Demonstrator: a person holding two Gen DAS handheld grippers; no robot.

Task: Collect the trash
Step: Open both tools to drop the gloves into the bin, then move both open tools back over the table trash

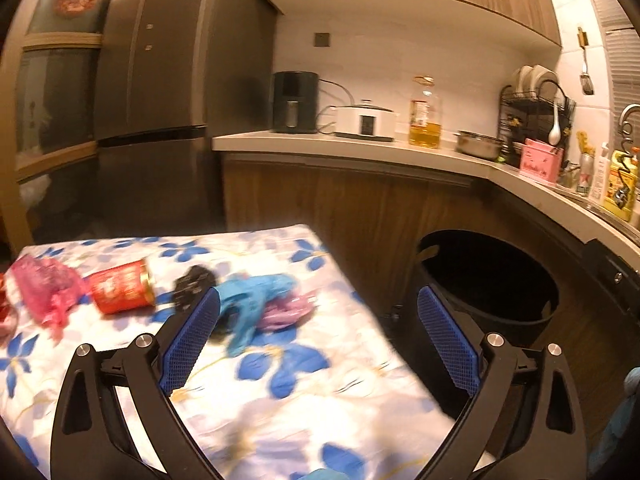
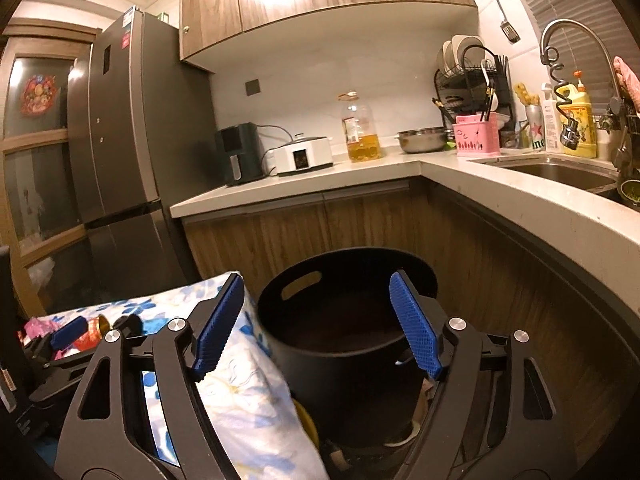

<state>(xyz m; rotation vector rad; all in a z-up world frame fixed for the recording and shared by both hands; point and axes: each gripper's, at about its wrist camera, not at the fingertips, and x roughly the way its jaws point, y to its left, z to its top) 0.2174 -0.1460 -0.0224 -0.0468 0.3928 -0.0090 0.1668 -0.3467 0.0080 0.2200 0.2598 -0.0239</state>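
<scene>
Blue-padded, the left gripper (image 1: 320,332) is hanging spread and empty above the floral tablecloth (image 1: 280,400), where a red can (image 1: 122,288) and blue glove (image 1: 252,300) are lying. Right gripper (image 2: 316,324) is gaping, holding nothing, over the black bin (image 2: 344,344).

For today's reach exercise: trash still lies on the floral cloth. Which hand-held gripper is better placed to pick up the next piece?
Left. The left hand-held gripper is open over the floral cloth, facing the blue glove; the right hand-held gripper faces the black bin.
</scene>
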